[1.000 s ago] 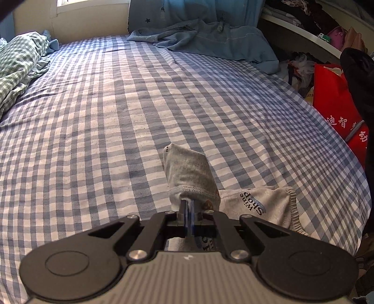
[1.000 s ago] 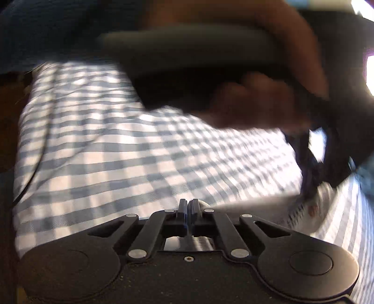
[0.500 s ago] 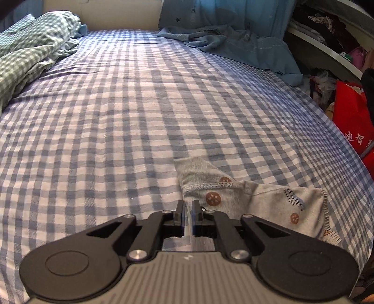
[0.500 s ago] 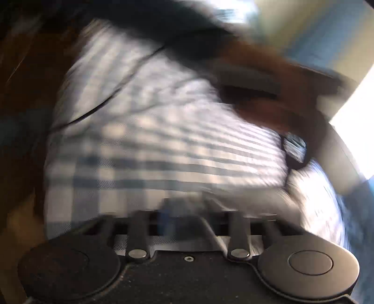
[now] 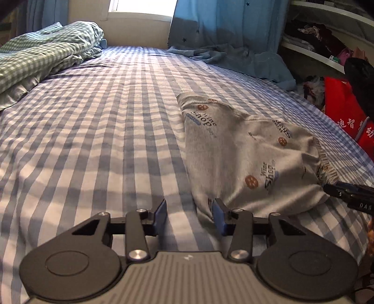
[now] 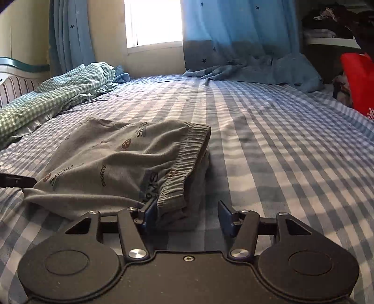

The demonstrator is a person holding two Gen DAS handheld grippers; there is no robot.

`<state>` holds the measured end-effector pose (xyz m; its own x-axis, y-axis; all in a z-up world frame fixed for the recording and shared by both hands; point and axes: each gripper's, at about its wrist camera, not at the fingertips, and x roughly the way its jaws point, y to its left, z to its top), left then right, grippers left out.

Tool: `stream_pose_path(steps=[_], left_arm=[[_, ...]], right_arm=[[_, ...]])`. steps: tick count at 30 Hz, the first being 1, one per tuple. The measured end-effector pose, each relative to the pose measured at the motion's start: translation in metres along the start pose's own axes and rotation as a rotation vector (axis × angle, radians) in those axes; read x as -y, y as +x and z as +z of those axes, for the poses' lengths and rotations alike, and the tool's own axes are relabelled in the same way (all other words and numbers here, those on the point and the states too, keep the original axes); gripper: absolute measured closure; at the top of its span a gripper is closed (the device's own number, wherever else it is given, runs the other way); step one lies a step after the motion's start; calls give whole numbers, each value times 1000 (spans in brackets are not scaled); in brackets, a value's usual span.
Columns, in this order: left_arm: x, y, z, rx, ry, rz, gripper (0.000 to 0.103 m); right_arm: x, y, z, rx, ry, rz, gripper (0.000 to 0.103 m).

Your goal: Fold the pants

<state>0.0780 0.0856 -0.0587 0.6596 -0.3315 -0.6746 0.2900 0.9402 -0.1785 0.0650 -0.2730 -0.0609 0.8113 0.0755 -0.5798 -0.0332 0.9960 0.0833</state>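
Two tongs, both held low over the bed sheet and pointing toward the window. Left tongs: jaws spread wide, nothing between the blue pads except checked sheet; the right-hand pad sits at the near edge of the pants, touching or just short of it, cannot tell which. Right tongs: jaws also spread wide, holding nothing; the waistband corner of the pants lies between the pads, pressed up against the left-hand pad and apart from the other. Surroundings: green checked quilt bunched far ahead and left of both tongs; blue curtain hanging ahead, its hem pooled on the far end of the sheet; red bag off the bed's edge, right of the left tongs; cluttered shelves beyond it. Nothing stands between either tongs and the cloth. Pants: grey, printed with brown dots and lettering, lying rumpled on the sheet, ahead and right of the left tongs, ahead and left of the right tongs. Each wrist view catches the tip of the other tongs at the opposite near corner of the cloth.
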Motion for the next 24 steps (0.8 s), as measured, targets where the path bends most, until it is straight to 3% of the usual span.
stream_pose_path(steps=[4,7,9,11,14,16,17,22,24], left_arm=[[24,-21,-12,-14,147,96,51],[27,-23,5,35,88,72,43],[27,-17,22,90,15,59,29],[25,-1,40,124,-32,47,24],[26,32,53,80,-24,94,24],[22,46,45,32,-20,105,23],[18,47,39,40,-31,92,23],[8,23,40,85,-92,80,13],[7,19,48,92,-89,45,3]], right_arm=[[7,-16,15,60,10,11,36],[7,-7,42,112,1,27,30],[3,11,59,120,-22,47,24],[2,35,69,116,-63,32,25],[13,68,73,83,-108,-61,26],[33,81,73,48,-62,-72,23],[45,84,70,34,-15,-49,17],[61,51,63,65,102,118,15],[65,39,57,56,153,229,4]])
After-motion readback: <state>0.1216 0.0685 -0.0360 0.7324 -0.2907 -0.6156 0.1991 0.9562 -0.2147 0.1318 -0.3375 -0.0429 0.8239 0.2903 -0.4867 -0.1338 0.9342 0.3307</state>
